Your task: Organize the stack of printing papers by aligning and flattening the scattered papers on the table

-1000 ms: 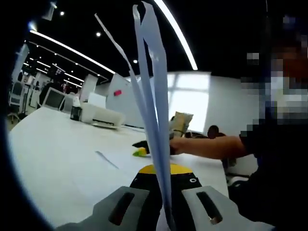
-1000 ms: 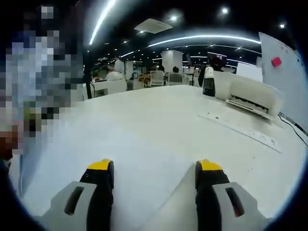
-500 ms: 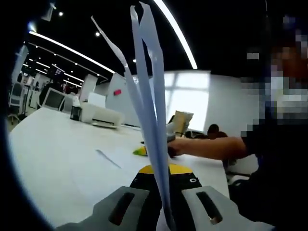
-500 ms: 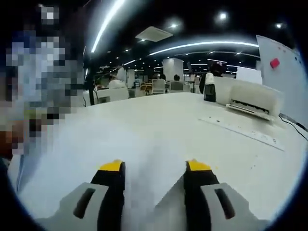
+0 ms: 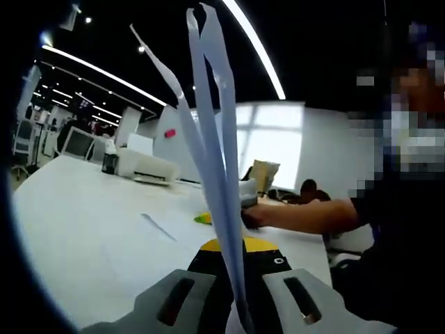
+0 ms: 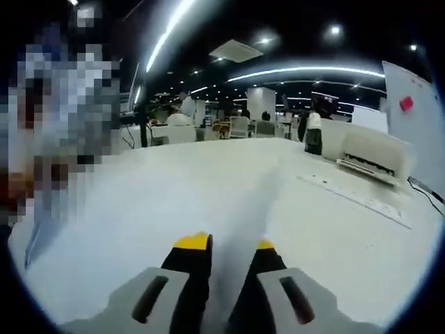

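The papers (image 5: 212,174) stand on edge, fanned at the top, pinched in the left gripper (image 5: 236,254) as before. The right gripper (image 6: 224,245) has narrowed from wide to nearly closed on a sheet's (image 6: 240,216) edge. The white table (image 6: 334,229) lies open beyond — a printer (image 6: 372,156) far right.
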### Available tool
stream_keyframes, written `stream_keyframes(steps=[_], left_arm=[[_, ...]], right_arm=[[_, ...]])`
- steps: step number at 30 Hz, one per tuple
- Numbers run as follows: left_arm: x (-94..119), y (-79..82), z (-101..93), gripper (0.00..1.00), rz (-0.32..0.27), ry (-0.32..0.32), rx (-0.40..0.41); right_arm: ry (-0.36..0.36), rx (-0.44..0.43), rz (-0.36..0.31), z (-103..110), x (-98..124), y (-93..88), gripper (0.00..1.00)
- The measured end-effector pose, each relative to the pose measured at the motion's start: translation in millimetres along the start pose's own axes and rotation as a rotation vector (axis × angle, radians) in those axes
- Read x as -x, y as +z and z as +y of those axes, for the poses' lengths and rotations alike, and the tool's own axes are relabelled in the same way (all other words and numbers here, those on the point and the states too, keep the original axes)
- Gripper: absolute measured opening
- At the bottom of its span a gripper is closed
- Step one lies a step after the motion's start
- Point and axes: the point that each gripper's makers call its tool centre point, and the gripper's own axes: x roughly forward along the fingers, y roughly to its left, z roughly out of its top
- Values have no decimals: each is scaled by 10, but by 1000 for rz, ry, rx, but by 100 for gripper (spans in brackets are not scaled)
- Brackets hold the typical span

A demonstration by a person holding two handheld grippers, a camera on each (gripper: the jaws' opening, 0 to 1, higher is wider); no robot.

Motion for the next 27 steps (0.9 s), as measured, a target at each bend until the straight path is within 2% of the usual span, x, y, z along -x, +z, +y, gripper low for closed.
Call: stream_keyframes(steps=[4,8,10,12,14,17,20,21,23,27], left_arm=[[-2,-3,4,6,1,0,2],[-7,-8,-3,6,2,2,1],[-10,-12,-8,6,4,1,1],[-9,-12,-10,6,3,0,3],[-6,-10,-12,6,1,0,4],[-5,-12,-14,6,1,1,3],[-7,-16,-19,6,3,2,1],[-7,-16,-20,6,3,2,1],[-7,-16,-20,6,2,3,2],[-9,-18,-23,6,3,6,1]], right_arm=[[-6,34,-2,21,7,-5,2],[-18,27,-4,39,58,-2,0],[48,22,-67,159,103,115,0],[55,-38,-120,192,211,229,0],[48,-25,-142,229,353,290,0],[50,-62,-188,283,500,403,0],[26,-58,-242,357,764,591,0],[23,-55,-247,363,785,612,0],[7,-30,-289,442,985,782,0],[-21,-30,-329,539,1218,998,0]])
